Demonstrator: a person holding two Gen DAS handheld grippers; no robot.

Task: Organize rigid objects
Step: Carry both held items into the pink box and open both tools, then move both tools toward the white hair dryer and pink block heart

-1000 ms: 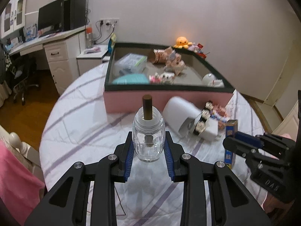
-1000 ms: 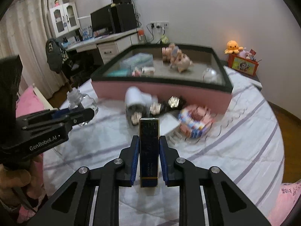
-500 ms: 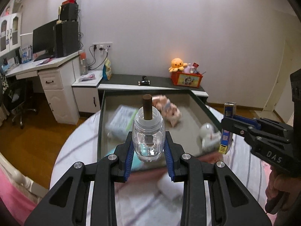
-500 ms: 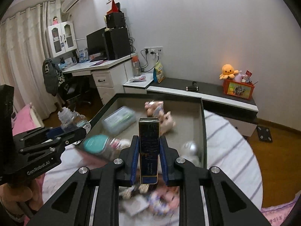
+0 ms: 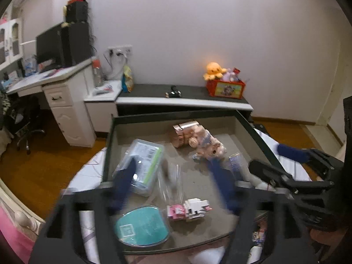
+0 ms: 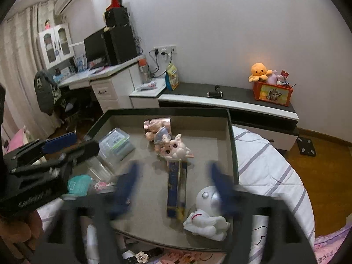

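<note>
- Both jaws are opening above the tray (image 6: 233,140): the left gripper (image 5: 173,187) drops the glass bottle (image 5: 171,182), the right gripper (image 6: 173,187) the blue box (image 6: 176,189).
- Best to let each object settle clear of the pads before withdrawing.
- In the tray: one bottle, one blue box, one astronaut figure (image 6: 206,215), one teal lid (image 5: 143,226).

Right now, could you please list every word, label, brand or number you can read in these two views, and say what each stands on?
None can be read for certain.
Left tongs: white lettering on the side, too blurred.
Clear box: barcode label, print too small.
Teal lid: square code label, too small.
Blue box: gold print, motion-blurred.
Red box: picture only, no legible words.
</note>
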